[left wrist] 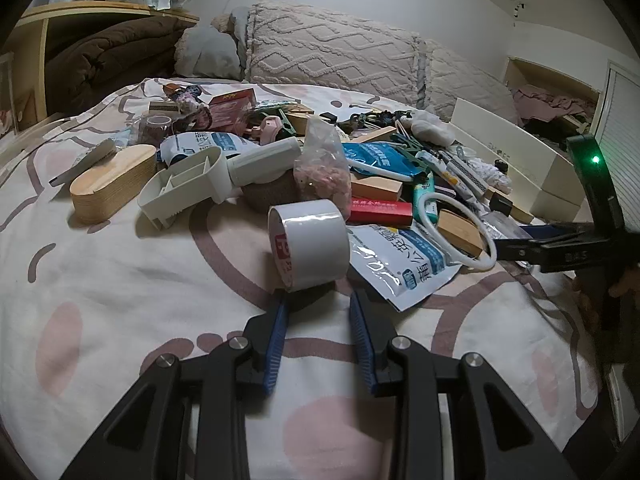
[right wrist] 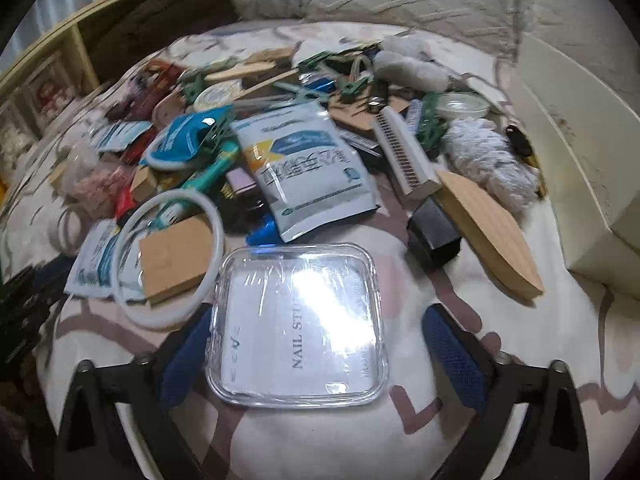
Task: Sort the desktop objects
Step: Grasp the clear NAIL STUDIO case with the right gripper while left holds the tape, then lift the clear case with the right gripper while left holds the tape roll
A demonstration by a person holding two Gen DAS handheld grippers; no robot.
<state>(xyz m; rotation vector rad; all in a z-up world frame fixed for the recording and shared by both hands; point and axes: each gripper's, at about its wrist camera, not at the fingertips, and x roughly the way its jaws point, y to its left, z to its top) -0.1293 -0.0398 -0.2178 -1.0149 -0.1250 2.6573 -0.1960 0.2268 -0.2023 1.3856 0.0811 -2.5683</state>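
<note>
Clutter covers the bedsheet, a soft white cloth with pink and brown shapes, in the left wrist view. At 12 o'clock from the left gripper stands a roll of white tape, glossy and round, resting on its edge. The 2 blue ribbed fingers stand a little apart with nothing between them; the roll sits just beyond their tips, and contact cannot be told. At 10 o'clock lies an oval wooden box with layered sides, and beside it a white plastic holder with compartments. At 1 o'clock lies a shiny blue and white pouch, and past it a thin white ring. At 3 o'clock the right gripper reaches toward the pile, its black body with a green light held by a hand at the edge.

In the right wrist view, a flat clear plastic case, square with round corners and a printed label inside, lies between the right gripper's fingers. The blue textured pads are spread wide; the left pad is against the case's edge, the right pad stands apart from it. The white ring lies at 10 o'clock on a piece of brown cardboard. At 2 o'clock rests a pointed wooden board, next to a black block. This gripper tilts steeply down to the sheet.
</note>
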